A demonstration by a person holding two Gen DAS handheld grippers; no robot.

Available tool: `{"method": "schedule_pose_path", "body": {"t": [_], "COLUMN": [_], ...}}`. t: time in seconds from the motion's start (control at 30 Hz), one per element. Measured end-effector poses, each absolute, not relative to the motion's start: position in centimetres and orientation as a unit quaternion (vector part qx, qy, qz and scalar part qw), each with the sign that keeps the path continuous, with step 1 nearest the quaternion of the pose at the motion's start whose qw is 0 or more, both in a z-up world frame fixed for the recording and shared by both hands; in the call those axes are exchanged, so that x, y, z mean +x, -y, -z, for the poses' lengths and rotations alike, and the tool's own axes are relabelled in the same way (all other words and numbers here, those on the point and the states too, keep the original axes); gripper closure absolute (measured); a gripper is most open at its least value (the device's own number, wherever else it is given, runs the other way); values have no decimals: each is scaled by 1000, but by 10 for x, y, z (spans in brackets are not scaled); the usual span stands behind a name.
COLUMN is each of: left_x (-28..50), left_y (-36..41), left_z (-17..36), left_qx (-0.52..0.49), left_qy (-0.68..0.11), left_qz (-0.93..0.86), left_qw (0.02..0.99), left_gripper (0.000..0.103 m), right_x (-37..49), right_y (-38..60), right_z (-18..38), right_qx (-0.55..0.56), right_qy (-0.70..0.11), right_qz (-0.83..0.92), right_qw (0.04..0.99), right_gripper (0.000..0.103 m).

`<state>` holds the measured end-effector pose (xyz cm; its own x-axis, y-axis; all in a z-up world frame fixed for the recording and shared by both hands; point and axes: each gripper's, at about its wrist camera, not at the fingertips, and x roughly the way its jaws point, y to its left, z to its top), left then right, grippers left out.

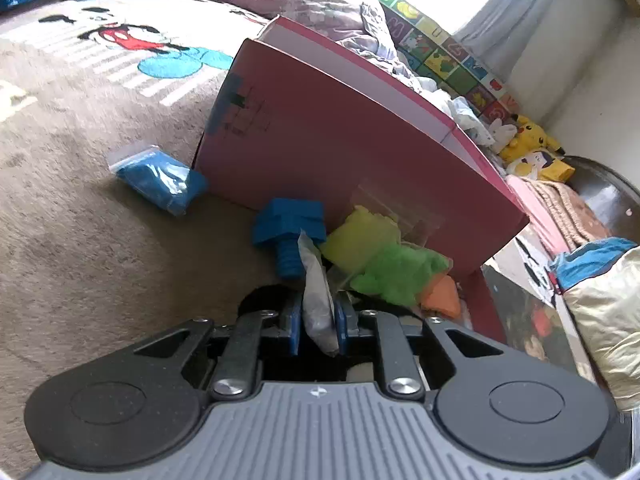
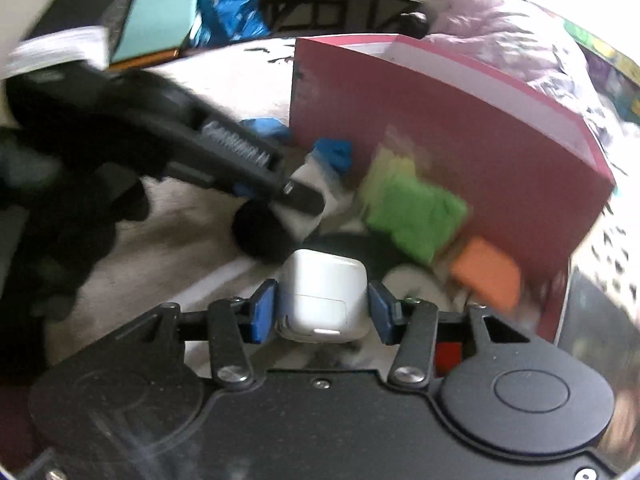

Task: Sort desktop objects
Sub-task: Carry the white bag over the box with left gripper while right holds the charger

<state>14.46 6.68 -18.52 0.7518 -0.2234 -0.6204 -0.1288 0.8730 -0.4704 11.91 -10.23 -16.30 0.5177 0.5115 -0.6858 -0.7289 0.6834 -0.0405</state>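
Observation:
My left gripper (image 1: 318, 316) is shut on a small clear bag of grey-white stuff (image 1: 316, 300), held just above the brown blanket. In front of it lie a blue toy bolt (image 1: 288, 232), a yellow bag (image 1: 360, 236), a green bag (image 1: 396, 276) and an orange bag (image 1: 442, 300), all against a pink box (image 1: 360, 140). My right gripper (image 2: 323, 312) has a white charger cube (image 2: 323, 300) between its blue pads, which touch its sides. The right wrist view also shows the left gripper (image 2: 308, 200) and its bag (image 2: 310, 178), coming in from the left.
A blue bag (image 1: 160, 180) lies left of the pink box (image 2: 440, 140). The green bag (image 2: 412, 216) and the orange bag (image 2: 486, 272) sit beside the box. A black-gloved hand (image 2: 60, 220) holds the left gripper. Bedding and plush toys (image 1: 528, 136) are piled behind.

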Motion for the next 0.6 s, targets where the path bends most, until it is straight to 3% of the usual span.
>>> {"method": "schedule_pose_path", "body": {"t": [0.4, 0.6], "left_x": [112, 117], "left_y": [-44, -36], "left_z": [146, 125], "left_qx": [-125, -109], "left_qy": [-322, -315], "left_qz": [-27, -34], "left_qw": [938, 942], "left_gripper": [87, 87], "right_x": [104, 109], "right_y": [122, 128], "right_z": [185, 184], "right_qx": [-114, -94], "right_qy": [-311, -316], "right_qz": [-356, -367], "right_qw": [874, 870], "right_gripper": [55, 55]}}
